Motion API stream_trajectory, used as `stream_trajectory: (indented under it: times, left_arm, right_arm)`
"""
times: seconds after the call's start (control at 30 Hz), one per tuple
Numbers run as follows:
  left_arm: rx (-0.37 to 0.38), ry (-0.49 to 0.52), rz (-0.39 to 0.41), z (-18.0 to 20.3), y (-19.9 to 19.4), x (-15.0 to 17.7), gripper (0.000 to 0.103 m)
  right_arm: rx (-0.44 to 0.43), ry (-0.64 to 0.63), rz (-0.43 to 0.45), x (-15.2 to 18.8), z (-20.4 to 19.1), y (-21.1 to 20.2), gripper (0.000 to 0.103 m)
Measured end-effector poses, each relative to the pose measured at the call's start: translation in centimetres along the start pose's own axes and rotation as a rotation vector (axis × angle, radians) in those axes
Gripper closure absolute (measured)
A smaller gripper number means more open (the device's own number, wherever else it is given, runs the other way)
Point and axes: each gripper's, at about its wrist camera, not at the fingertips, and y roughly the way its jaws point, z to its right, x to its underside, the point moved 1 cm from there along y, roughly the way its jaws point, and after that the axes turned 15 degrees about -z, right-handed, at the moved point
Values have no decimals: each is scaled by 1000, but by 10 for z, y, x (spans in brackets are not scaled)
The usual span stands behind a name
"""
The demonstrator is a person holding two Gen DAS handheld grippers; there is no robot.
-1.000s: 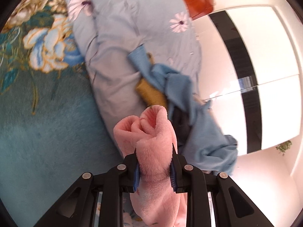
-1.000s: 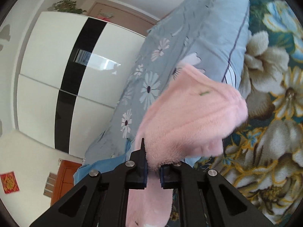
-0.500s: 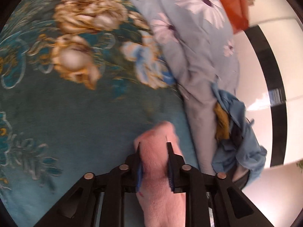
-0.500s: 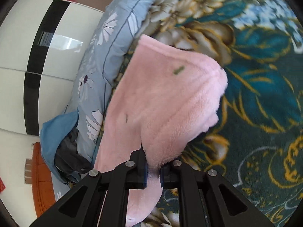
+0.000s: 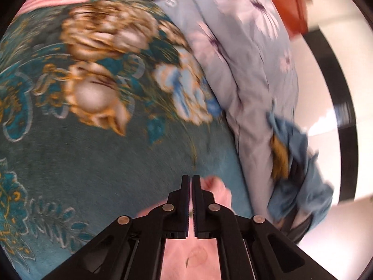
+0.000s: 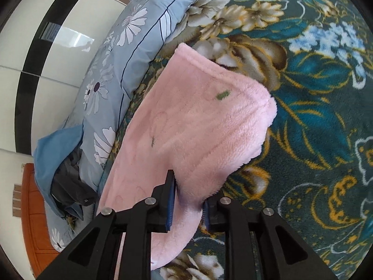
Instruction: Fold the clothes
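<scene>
A fluffy pink garment [image 6: 200,126] lies folded over on the teal floral bedspread [image 6: 314,93]. My right gripper [image 6: 188,206] has its jaws apart around the garment's near edge, with pink fabric bulging between the fingers. In the left wrist view the pink garment [image 5: 193,259] lies under and just beyond my left gripper [image 5: 191,179], whose jaws are nearly closed with only a thin gap and no cloth visibly between the tips. The left view is motion-blurred.
A light blue daisy-print duvet [image 5: 251,53] runs along the bed's edge and also shows in the right wrist view [image 6: 130,53]. A pile of blue, dark and mustard clothes [image 5: 296,163] lies on it. White and black wardrobe doors [image 6: 46,53] stand beyond.
The pink garment came down from the air onto the bedspread. My left jaws closed from wide around a thick pink bunch to nearly together. My right jaws opened wider around the fabric.
</scene>
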Motion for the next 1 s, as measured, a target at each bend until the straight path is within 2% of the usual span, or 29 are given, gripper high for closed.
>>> stream_trajectory:
  times: [0.1,0.13,0.17,0.2,0.23,0.27,0.3,0.37,0.47,0.73,0.87,0.9,1.0]
  left_arm:
    - [-77,108,-56,26,16,1,97]
    - [-111,149,-73,36,22,1,88]
    - [-144,183,-85,42,27,0,75]
    - [-169,208,-98,47,33,-2,68]
    - [-192,234,-111,51,38,-4,55]
    - [-200,247,-123,54,43,-7,50]
    - [-207,260,-135,56,48,-10,50]
    - [-229,268,-154,57,57,-15,46]
    - [-258,277,-202,55,73,-21,45]
    - [-196,399,-280,64,87,-10,47]
    - [-194,443,-309,66,86,-5,47]
    - [-189,445,-310,66,85,-4,48]
    - [-180,460,-291,66,79,-1,61]
  right_arm:
    - [85,-50,44,-4,-9,-21,82]
    - [118,-67,60,-5,-13,-29,82]
    - [133,-106,67,-7,-23,-33,82]
    - [147,-145,73,-8,-33,-36,82]
    - [150,-190,60,-11,-46,-33,81]
    - [148,-244,26,-12,-63,-21,75]
    - [146,-299,-8,-13,-79,-8,71]
    - [141,-408,-77,-14,-112,17,69]
    - [153,-582,-196,-7,-168,79,68]
    - [215,-1021,-498,50,-274,214,59]
    - [252,-1178,-619,74,-293,245,56]
    - [270,-1197,-627,77,-293,247,56]
    - [321,-1252,-650,87,-292,253,57]
